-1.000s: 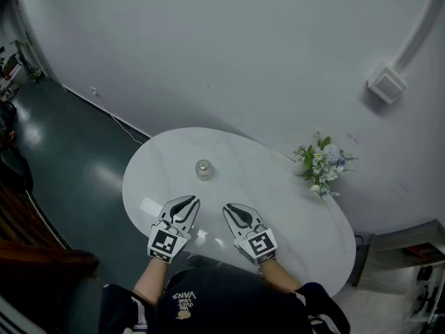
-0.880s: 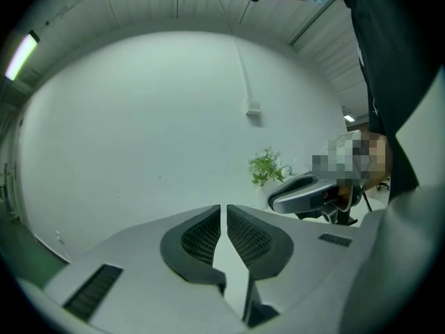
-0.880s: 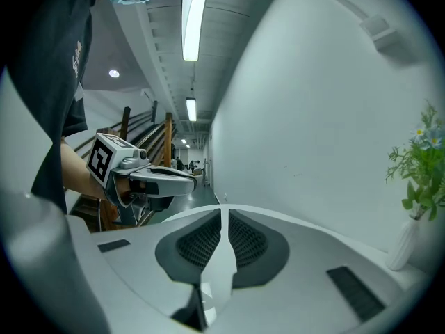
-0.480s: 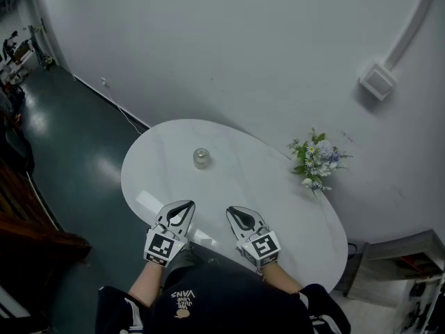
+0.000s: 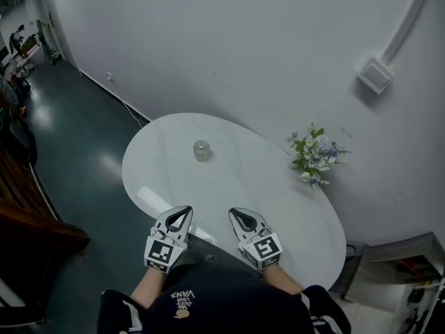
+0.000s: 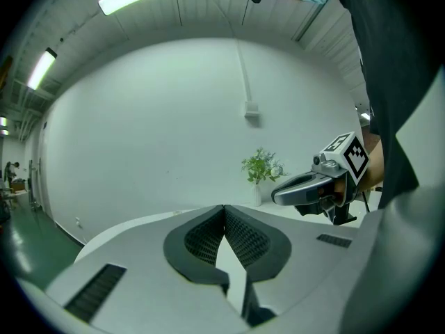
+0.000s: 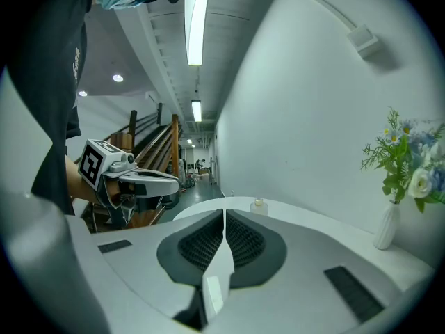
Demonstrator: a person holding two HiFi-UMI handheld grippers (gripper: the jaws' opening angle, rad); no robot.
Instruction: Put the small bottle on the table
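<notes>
Small bottle (image 5: 201, 149) stands upright on the far left part of the table (image 5: 243, 179), alone, well apart from both grippers. It looks clear and squat with a pale top; what it holds is too small to tell.

At the far left, dark glossy floor (image 5: 62, 138) runs along the wall, with a thin cable (image 5: 122, 103) at the wall's foot. The table is a smooth white oval with a faint sheen and a rounded rim all the way round; most of its top is bare.

Left gripper (image 5: 182, 211) hangs over the near edge, pointing toward the bottle. In its own view the ribbed dark pads meet tip to tip (image 6: 224, 207) with nothing between them. Just beside it, the right gripper (image 5: 236, 213) is also over the near edge, its jaws (image 7: 224, 211) likewise pressed together and empty. Each carries a cube with black-and-white markers. The two are apart from each other, neither touching the bottle.

Further right, at the table's far edge against the wall, a slim white vase (image 7: 386, 228) holds white and blue flowers (image 5: 316, 155) with green leaves. Above and to the right, a square pale box (image 5: 374, 75) sits on the plain white wall, with a conduit running up from it.
</notes>
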